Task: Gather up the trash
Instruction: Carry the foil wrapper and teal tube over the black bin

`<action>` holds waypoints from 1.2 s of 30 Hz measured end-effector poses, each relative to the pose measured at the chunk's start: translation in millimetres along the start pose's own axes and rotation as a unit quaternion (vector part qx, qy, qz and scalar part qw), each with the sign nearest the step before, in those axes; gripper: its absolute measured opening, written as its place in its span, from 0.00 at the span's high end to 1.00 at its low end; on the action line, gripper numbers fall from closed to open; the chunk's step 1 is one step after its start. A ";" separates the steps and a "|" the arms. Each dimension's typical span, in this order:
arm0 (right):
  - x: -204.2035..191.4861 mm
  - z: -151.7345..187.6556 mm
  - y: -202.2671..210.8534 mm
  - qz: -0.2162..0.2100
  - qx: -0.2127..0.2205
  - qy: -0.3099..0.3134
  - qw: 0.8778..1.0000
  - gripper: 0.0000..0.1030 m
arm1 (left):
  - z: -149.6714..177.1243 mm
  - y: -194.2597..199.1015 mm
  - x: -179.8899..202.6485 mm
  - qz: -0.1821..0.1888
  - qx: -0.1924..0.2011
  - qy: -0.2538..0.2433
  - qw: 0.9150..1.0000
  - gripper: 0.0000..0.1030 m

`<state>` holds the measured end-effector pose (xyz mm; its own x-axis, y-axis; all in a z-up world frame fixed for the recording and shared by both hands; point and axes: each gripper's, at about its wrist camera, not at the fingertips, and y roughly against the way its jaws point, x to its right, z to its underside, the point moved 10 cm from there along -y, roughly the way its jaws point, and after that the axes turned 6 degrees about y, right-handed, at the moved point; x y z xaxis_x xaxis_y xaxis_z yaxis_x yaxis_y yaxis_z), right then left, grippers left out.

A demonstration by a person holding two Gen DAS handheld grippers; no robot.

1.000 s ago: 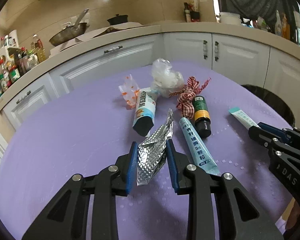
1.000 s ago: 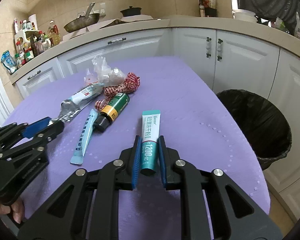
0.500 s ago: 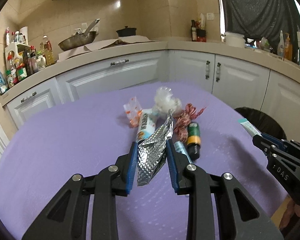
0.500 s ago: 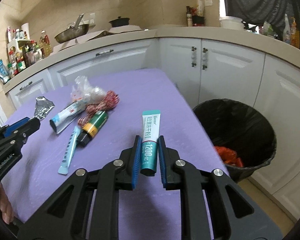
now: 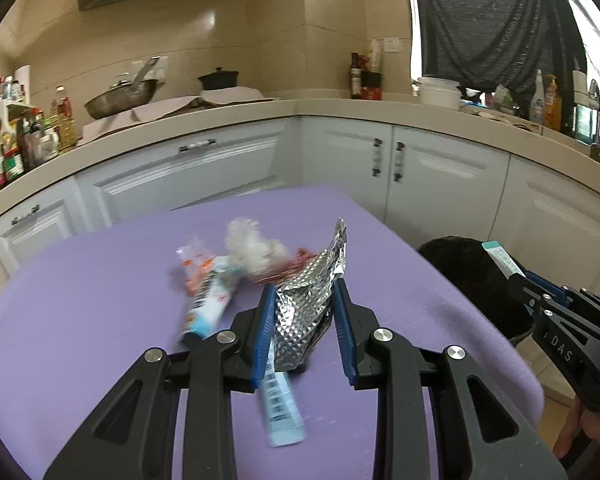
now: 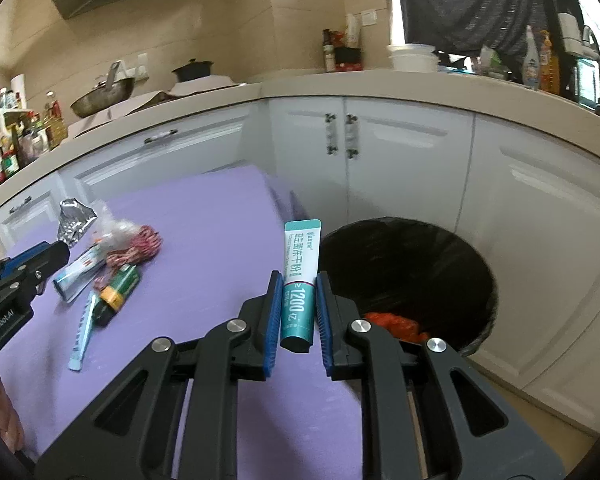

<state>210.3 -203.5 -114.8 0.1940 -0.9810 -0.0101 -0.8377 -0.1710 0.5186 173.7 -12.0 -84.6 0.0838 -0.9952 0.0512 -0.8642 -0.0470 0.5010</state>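
Note:
My left gripper (image 5: 302, 300) is shut on a crumpled silver foil packet (image 5: 308, 300) and holds it above the purple table (image 5: 100, 300). My right gripper (image 6: 298, 288) is shut on a teal and white tube (image 6: 300, 276) at the table's right edge, next to the black-lined trash bin (image 6: 440, 264), which holds orange scraps (image 6: 392, 322). On the table lie a white and blue tube (image 5: 210, 300), a light blue tube (image 5: 280, 404), a clear plastic wad (image 5: 252, 248), a red checked ribbon (image 6: 140, 244) and a dark bottle (image 6: 118, 290).
White cabinets (image 6: 400, 152) and a beige counter (image 5: 220, 120) curve around the table. A wok (image 5: 120, 96), a black pot (image 5: 218, 80) and bottles (image 5: 28, 136) stand on the counter. The bin stands on the floor between table and cabinets.
Both grippers have risen and swung right toward the bin with their loads. The bin now sits close in front of the right gripper.

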 end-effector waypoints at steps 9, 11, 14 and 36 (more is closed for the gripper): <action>53.2 -6.5 -0.4 0.031 0.011 -0.018 0.999 0.84 | -12.0 -16.7 61.8 0.038 0.005 -0.024 0.999 0.71; 63.4 -7.5 -1.1 0.038 0.012 -0.021 0.999 0.84 | -12.8 -19.9 74.3 0.045 0.005 -0.031 0.999 0.71; 80.8 -8.6 -3.6 0.048 0.014 -0.027 0.998 0.84 | -14.3 -25.9 94.4 0.054 0.005 -0.040 0.998 0.71; 160.1 -8.5 -43.0 0.082 0.008 -0.053 0.995 0.84 | -12.4 -83.5 183.5 0.078 -0.022 -0.075 0.994 0.71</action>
<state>281.7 -352.3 -131.5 -0.0012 -0.9998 -0.0173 -0.8617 -0.0078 0.5073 267.3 -189.7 -106.3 -0.1274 -0.9918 0.0038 -0.8378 0.1097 0.5348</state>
